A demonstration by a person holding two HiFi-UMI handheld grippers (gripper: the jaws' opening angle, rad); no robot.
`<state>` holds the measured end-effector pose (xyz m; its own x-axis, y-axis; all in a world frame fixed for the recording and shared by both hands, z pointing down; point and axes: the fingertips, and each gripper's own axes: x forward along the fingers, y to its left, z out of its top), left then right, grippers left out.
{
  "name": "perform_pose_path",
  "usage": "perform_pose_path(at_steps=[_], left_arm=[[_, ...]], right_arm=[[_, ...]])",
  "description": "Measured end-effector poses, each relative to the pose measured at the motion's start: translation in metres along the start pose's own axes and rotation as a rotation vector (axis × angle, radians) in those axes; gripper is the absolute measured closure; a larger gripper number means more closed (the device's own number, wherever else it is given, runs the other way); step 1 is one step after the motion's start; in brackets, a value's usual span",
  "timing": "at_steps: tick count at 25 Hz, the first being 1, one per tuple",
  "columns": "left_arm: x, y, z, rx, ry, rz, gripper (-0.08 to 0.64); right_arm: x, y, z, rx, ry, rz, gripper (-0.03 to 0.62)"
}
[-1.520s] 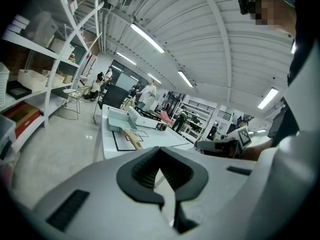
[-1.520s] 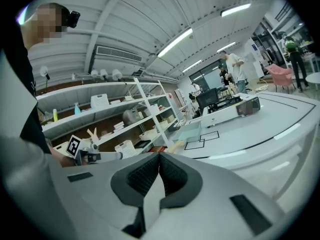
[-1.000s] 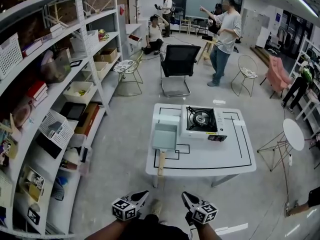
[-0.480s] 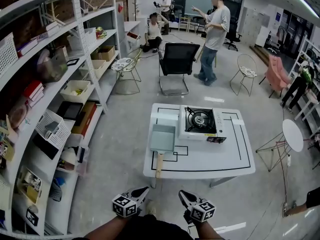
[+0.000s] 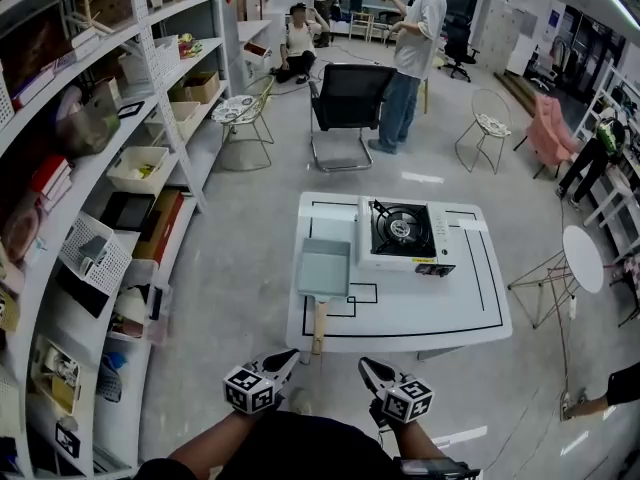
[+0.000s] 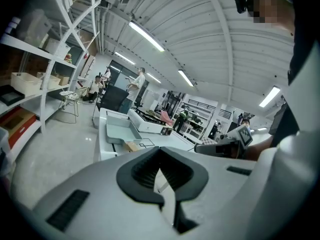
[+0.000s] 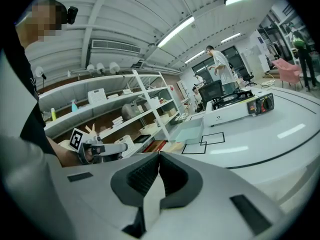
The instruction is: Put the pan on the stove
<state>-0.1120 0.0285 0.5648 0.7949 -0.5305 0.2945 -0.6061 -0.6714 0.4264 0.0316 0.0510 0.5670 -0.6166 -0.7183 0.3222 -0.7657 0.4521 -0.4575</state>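
A big room with shelves and chairs.
Tall white shelves (image 5: 95,183) full of boxes stand on the left. A black chair (image 5: 348,98) sits past the white surface (image 5: 430,310). One person (image 5: 412,38) stands near it; another (image 5: 297,46) sits on the floor.

White desk (image 5: 430,308) mid-floor. Teal square pan (image 5: 325,268) on desk's left part, wooden handle toward near edge, just beside portable stove (image 5: 405,236). Left hand-held gripper (image 5: 288,358), right hand-held gripper (image 5: 368,366) low, short of desk.
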Motion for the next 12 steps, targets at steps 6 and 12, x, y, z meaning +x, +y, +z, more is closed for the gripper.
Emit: perform_pose_path(at_steps=[6,12], left_arm=[[0.006,0.024,0.008,0.0,0.011,-0.014,0.551],[0.006,0.039,0.013,-0.004,0.01,-0.021,0.551]], right_arm=[[0.023,-0.002,0.007,0.006,0.011,-0.01,0.565],[0.04,-0.007,0.006,0.021,0.03,-0.025,0.565]])
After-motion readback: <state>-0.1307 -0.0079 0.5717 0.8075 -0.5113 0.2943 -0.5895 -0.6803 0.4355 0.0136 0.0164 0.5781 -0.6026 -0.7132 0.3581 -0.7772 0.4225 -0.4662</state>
